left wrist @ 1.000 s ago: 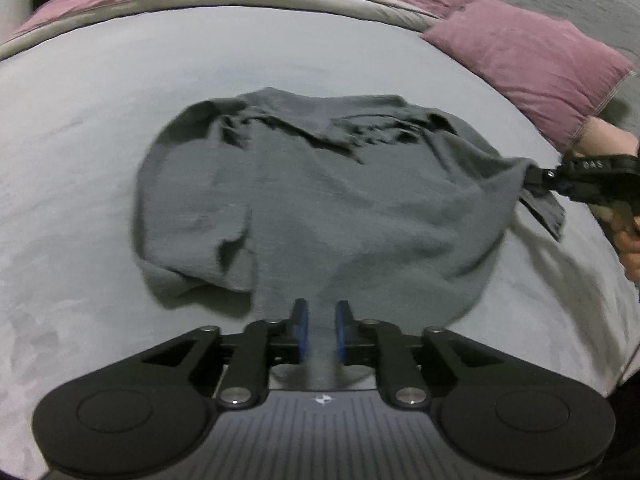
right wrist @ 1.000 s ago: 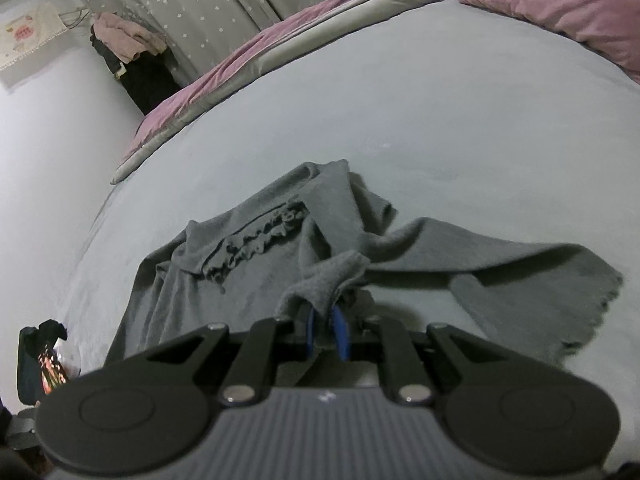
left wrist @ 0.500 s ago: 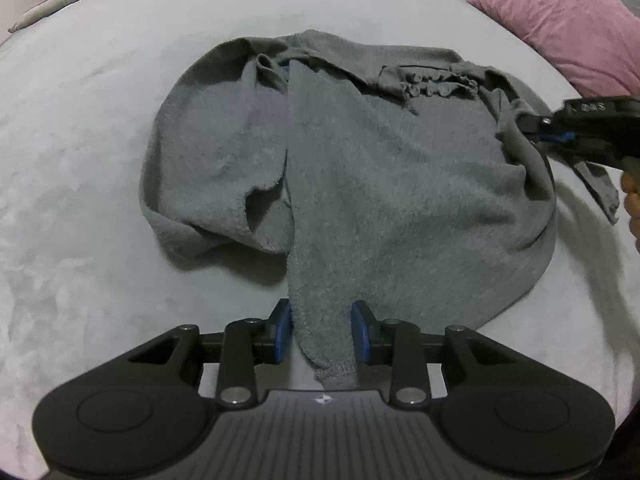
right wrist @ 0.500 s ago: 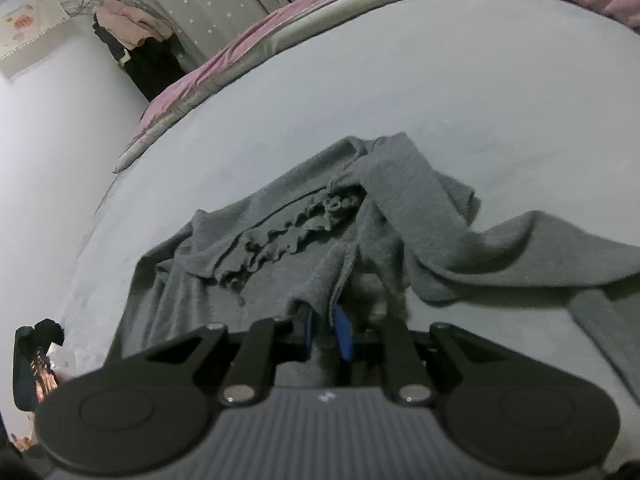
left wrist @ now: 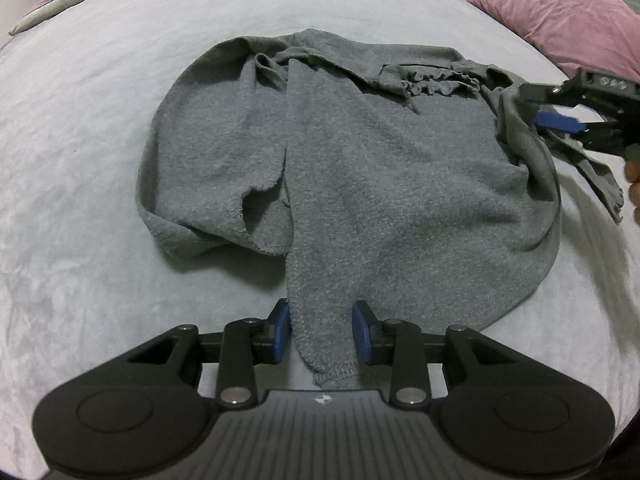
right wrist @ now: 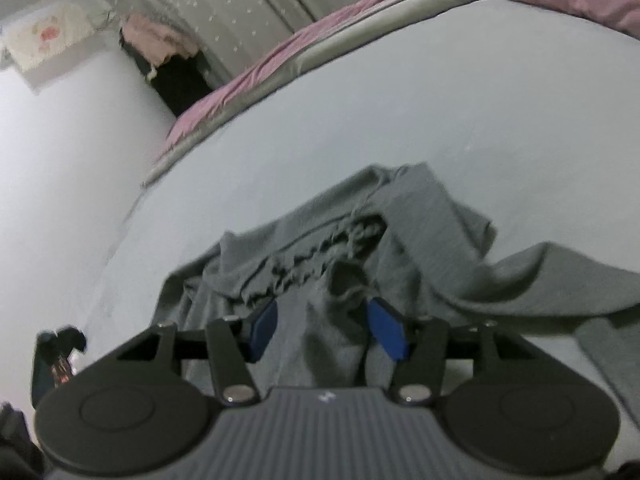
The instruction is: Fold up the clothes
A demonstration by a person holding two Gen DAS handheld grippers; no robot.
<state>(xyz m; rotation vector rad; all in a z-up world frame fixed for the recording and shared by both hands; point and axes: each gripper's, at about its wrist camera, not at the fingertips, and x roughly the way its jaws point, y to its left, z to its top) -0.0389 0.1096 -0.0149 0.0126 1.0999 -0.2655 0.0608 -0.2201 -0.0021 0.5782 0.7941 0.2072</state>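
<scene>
Left gripper [left wrist: 320, 330] spread wide, near hem corner of grey sweater [left wrist: 384, 184] lying loose between pads. Right gripper [right wrist: 324, 330] likewise released at sweater's right edge. Sweater half-doubled on bed [left wrist: 80, 160]. Soft, limp, light knit; pinch hem corners and seams.

grey bed [left wrist: 100, 120], pink pillow [left wrist: 560, 12], dotted curtain [right wrist: 240, 0]

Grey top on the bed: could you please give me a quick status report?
Left tongs open, hem between the pads. Right tongs open at its side. Grey top flat on bed, partly folded. Nothing in the way.
</scene>
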